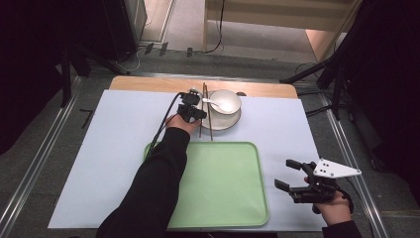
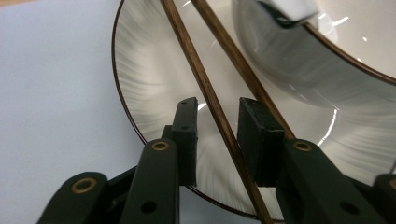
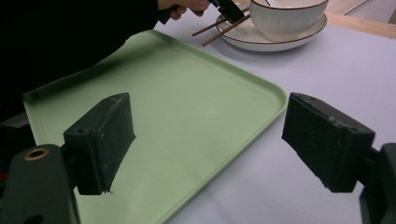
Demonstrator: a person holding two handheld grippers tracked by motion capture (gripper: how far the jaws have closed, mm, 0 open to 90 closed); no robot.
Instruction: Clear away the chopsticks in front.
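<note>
A pair of brown chopsticks [image 1: 210,126] rests across the left rim of a white plate [image 1: 221,122] that carries a white bowl [image 1: 225,101] with a white spoon [image 1: 213,102] in it. My left gripper [image 1: 199,114] is down at the plate's left side. In the left gripper view its pads [image 2: 187,126] stand either side of one chopstick [image 2: 205,88] with a gap on both sides; the other chopstick [image 2: 233,51] runs past the right pad. My right gripper [image 1: 285,173] hovers open and empty off the right edge of the green tray [image 1: 223,183].
The tray is bare and lies at the near middle of a pale blue mat [image 1: 124,148]. A wooden table edge [image 1: 148,83] shows behind the mat. Metal rails [image 1: 44,163] run along both sides, and stands and cables sit beyond the table.
</note>
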